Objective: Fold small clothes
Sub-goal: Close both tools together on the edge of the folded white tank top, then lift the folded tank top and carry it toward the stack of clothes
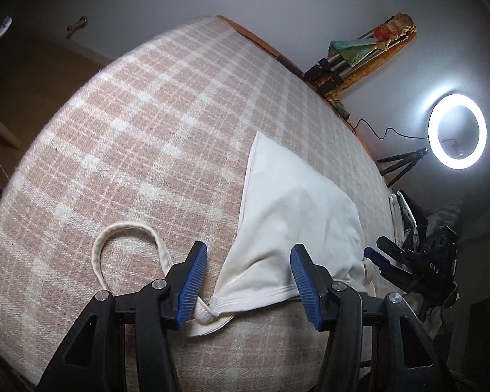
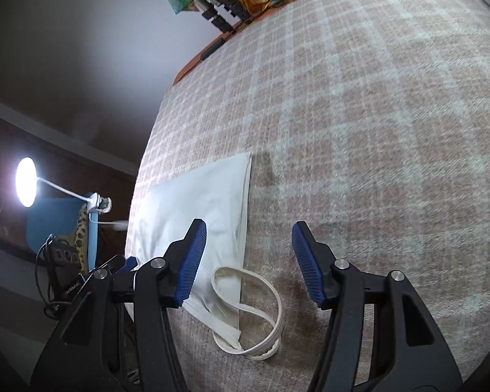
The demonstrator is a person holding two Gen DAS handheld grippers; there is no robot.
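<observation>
A small cream garment (image 1: 287, 225) lies flat on the checked pink-and-white blanket (image 1: 130, 124), its strap loop (image 1: 121, 228) curled out to the left (seen from the left wrist camera). The left gripper (image 1: 249, 276) hovers over the garment's near hem, jaws spread, grasping nothing. The right gripper (image 2: 249, 261) is likewise released above the strap. A ring light (image 1: 458, 131) glows far right.
</observation>
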